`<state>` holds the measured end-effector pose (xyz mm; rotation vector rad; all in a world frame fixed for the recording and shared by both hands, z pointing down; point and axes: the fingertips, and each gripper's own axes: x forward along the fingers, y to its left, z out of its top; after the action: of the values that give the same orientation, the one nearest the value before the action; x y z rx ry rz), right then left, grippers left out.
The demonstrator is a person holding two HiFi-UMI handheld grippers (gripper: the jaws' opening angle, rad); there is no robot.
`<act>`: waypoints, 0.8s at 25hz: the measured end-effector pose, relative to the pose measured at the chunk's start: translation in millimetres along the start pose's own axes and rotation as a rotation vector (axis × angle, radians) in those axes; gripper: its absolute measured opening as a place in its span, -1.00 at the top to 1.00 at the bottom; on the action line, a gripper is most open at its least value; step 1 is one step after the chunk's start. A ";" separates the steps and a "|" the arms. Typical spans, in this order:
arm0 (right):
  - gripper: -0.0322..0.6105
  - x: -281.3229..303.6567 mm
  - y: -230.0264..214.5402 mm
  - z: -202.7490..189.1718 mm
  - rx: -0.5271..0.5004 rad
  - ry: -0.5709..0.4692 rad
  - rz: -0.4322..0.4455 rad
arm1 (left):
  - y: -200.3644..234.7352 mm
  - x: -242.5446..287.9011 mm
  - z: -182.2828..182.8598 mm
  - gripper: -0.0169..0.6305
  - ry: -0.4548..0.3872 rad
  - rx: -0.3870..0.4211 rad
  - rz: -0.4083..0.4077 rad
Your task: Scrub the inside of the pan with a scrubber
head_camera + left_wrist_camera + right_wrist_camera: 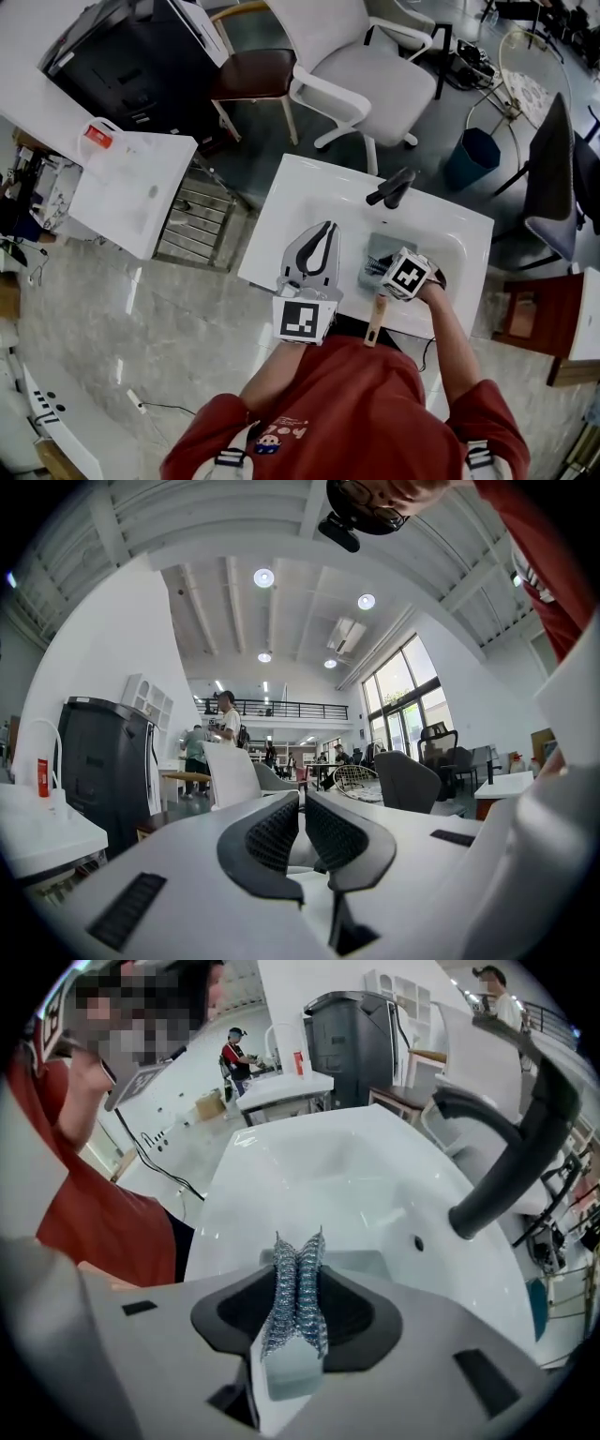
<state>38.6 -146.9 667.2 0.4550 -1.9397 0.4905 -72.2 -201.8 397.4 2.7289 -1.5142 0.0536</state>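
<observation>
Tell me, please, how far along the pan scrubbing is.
Done: the scrubber is clamped in the right gripper, and the pan sits in the sink. In hand: that gripper hangs over the pan. Left: the scrubbing; contact can't be judged. The left gripper is shut on nothing.

Tally at the sink, counting by kind.
Two grippers are showing: left gripper (328,227), right gripper (298,1241). One scrubber (296,1288) is sitting in the right one's jaws. One pan (378,251) is lying in one sink (300,202), with one faucet (392,187) reaching over it. Three chairs are standing beyond: one white chair (366,80), one brown-seated chair (251,73), one dark chair (553,178). One blue bin (472,157), one black cabinet (131,56) and one white table (131,192) are also showing.
</observation>
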 end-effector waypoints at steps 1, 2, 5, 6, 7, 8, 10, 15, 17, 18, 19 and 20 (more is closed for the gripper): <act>0.42 4.6 1.3 -0.9 0.008 0.013 0.025 | 0.0 -0.5 -0.2 0.84 0.001 -0.001 0.000; 0.42 9.1 2.2 -3.0 0.011 0.030 0.044 | -0.1 -1.0 -0.3 0.84 0.001 -0.002 0.000; 0.42 22.5 1.9 -13.5 -0.015 0.086 0.067 | -1.2 -2.8 -1.9 0.84 -0.001 -0.003 0.003; 0.42 26.7 3.8 -16.1 -0.024 0.094 0.084 | -1.6 -3.7 -2.3 0.84 -0.002 -0.004 0.004; 0.42 30.6 7.3 -17.6 -0.033 0.093 0.111 | -2.0 -4.7 -2.7 0.84 -0.001 -0.005 0.004; 0.42 34.1 10.7 -17.8 -0.041 0.082 0.138 | -2.2 -5.6 -3.1 0.84 0.002 -0.007 0.003; 0.41 38.5 12.0 -14.9 -0.047 0.055 0.174 | -2.5 -6.4 -3.8 0.84 0.008 -0.012 0.002; 0.42 39.9 10.4 -11.1 -0.058 0.061 0.204 | -4.3 -7.1 -5.2 0.84 0.013 -0.010 0.008; 0.42 40.1 11.3 -11.0 -0.061 0.066 0.202 | -4.6 -6.4 -5.4 0.84 0.015 -0.008 0.007; 0.42 40.2 11.8 -11.4 -0.063 0.069 0.200 | -4.9 -6.1 -5.5 0.84 0.016 -0.010 0.006; 0.42 40.4 12.1 -11.5 -0.066 0.071 0.197 | -5.1 -6.0 -5.5 0.84 0.016 -0.013 0.007; 0.42 40.7 12.1 -11.1 -0.070 0.070 0.195 | -5.2 -6.1 -5.5 0.84 0.016 -0.016 0.009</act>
<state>24.9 -134.6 707.0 0.2021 -1.9364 0.5534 -71.1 -193.7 402.7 2.7031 -1.5163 0.0630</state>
